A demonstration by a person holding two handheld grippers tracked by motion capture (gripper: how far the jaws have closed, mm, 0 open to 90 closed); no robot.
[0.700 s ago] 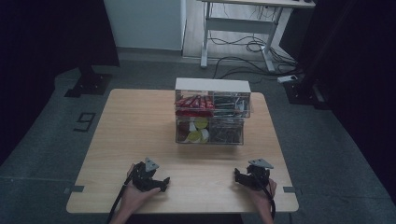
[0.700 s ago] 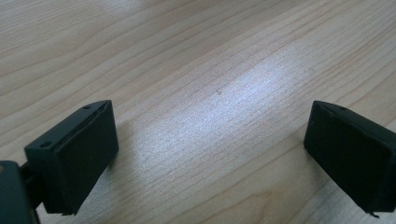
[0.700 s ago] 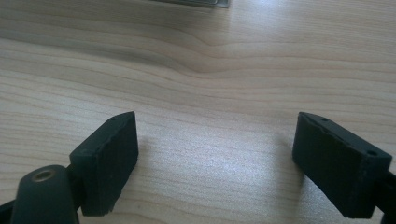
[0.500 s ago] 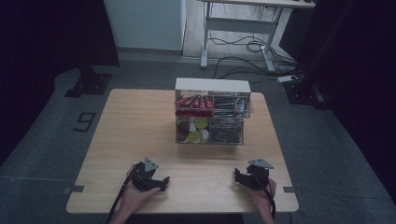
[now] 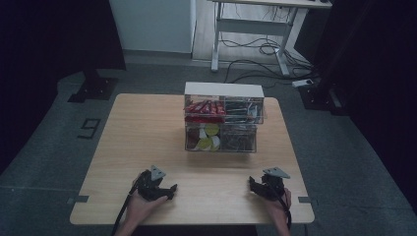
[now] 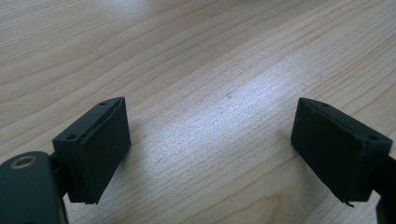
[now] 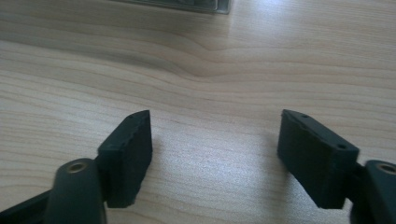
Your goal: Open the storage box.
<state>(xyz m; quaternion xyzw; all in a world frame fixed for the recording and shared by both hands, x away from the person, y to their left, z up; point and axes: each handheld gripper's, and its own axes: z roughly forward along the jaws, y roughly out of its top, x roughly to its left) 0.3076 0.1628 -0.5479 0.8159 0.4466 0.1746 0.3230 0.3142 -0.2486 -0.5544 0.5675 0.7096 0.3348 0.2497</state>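
While both pairs of black jaws are standing wide apart with nothing between them, bare pale wood is showing in the gap of each gripper view. In the high view, the left gripper (image 5: 173, 187) is resting on the tabletop (image 5: 142, 132) in the lower left of the frame, with a hand (image 5: 137, 209) gripping it from below and its jaws pointing toward the right. The right gripper (image 5: 252, 186) is sitting in the lower right, held by the other hand (image 5: 278, 209), a grey plate on top of it. Well apart from both, a clear plastic drawer box (image 5: 222, 124) is standing at the centre of the frame, toward the tabletop's far edge. Red items are lying in its upper left compartment, yellow and white ones in its lower left, dark ones on the right.
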